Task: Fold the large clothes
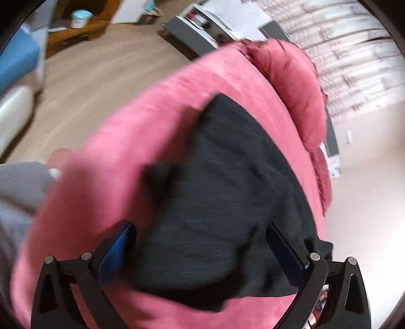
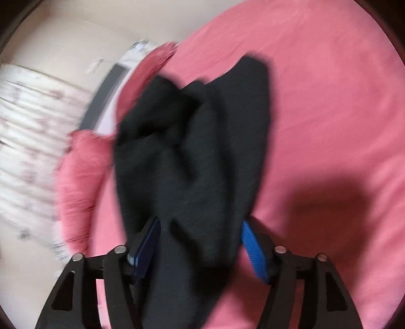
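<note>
Black garment (image 1: 227, 197) blurred on pink bedspread (image 1: 126, 121), left claw (image 1: 200, 243) wide open — right claw (image 2: 200, 238) seemingly apart, cloth between

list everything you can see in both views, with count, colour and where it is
garment: one, black, crumpled on the pink cover, between both grippers' fingers
bed cover: one, pink, spread under the garment
pillow: one, darker pink, at the cover's far edge
curtain: one, white with a faint print, behind the pillow
floor: light wood, beyond the cover
side table: one, brown wood, far corner
jar: one, white with a teal lid, on the side table
sleeve: one, grey, left edge of the left wrist view
left gripper: black with blue pads, open
right gripper: black with blue pads, open
</note>
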The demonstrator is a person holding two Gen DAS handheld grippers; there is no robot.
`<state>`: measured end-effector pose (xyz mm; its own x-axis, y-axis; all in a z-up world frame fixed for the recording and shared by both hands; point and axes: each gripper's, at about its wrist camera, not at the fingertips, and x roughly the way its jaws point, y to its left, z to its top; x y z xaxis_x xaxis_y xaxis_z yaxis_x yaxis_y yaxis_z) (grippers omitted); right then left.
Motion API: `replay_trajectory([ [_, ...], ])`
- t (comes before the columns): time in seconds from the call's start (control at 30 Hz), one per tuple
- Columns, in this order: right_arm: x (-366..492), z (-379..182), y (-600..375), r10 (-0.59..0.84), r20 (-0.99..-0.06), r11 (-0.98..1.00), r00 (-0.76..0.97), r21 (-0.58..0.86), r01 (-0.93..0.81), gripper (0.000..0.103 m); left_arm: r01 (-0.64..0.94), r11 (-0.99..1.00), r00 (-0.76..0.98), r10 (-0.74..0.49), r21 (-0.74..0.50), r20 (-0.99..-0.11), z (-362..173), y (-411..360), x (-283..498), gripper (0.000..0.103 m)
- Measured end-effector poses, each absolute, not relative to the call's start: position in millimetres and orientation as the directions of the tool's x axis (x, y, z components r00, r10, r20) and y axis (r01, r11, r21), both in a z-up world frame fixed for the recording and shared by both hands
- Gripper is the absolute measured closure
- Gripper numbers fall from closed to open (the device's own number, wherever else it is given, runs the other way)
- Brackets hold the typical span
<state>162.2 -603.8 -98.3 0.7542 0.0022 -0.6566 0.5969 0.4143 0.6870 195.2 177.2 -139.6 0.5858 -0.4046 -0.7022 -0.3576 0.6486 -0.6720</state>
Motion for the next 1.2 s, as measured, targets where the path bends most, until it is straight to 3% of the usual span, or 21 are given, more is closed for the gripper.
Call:
replay_trajectory([
  [0.07,174,-101,-596,-0.016,-0.682,0.448,0.732,0.649,0.615,0.018,-0.407,0.724,0.522,-0.316,-0.557,-0.792,-141,160,208,0.004],
  [0.1,179,-102,-591,-0.04,-0.704,0.479,0.71,0.609,0.631,0.021,-0.408,0.785,0.491,-0.243,-0.467,-0.837,-138,150,216,0.01],
  [0.13,185,-101,-587,-0.072,-0.725,0.498,0.685,0.569,0.654,0.027,-0.415,0.807,0.49,-0.19,-0.42,-0.85,-135,145,218,0.028],
  [0.17,188,-97,-578,-0.109,-0.757,0.52,0.644,0.509,0.686,0.064,-0.42,0.811,0.5,-0.167,-0.407,-0.85,-132,145,219,0.038],
  [0.2,191,-96,-578,-0.112,-0.781,0.538,0.614,0.472,0.699,0.088,-0.419,0.794,0.513,-0.192,-0.44,-0.836,-130,148,217,0.04],
  [0.37,155,-65,-568,-0.077,-0.692,0.549,0.718,0.572,0.609,0.09,-0.33,0.792,0.56,-0.275,-0.514,-0.782,-113,173,208,0.054],
  [0.57,79,-26,-532,-0.018,-0.66,0.561,0.751,0.615,0.554,0.09,-0.327,0.792,0.597,-0.251,-0.516,-0.762,-94,208,190,0.055],
  [0.73,-24,-47,-490,0.061,-0.67,0.48,0.74,0.67,0.567,0.088,-0.412,0.753,0.573,-0.224,-0.513,-0.788,-110,261,166,0.055],
  [0.9,-112,-93,-474,0.135,-0.651,0.378,0.747,0.731,0.568,0.068,-0.451,0.729,0.536,-0.241,-0.516,-0.809,-119,271,163,0.047],
  [1.03,-144,-84,-500,0.019,-0.594,0.351,0.804,0.757,0.551,0.063,-0.463,0.74,0.591,-0.153,-0.488,-0.792,-92,257,138,0.044],
  [1.2,-144,-83,-565,-0.109,-0.603,0.292,0.79,0.74,0.606,0.062,-0.423,0.817,0.655,-0.023,-0.392,-0.755,-65,212,119,0.043],
])
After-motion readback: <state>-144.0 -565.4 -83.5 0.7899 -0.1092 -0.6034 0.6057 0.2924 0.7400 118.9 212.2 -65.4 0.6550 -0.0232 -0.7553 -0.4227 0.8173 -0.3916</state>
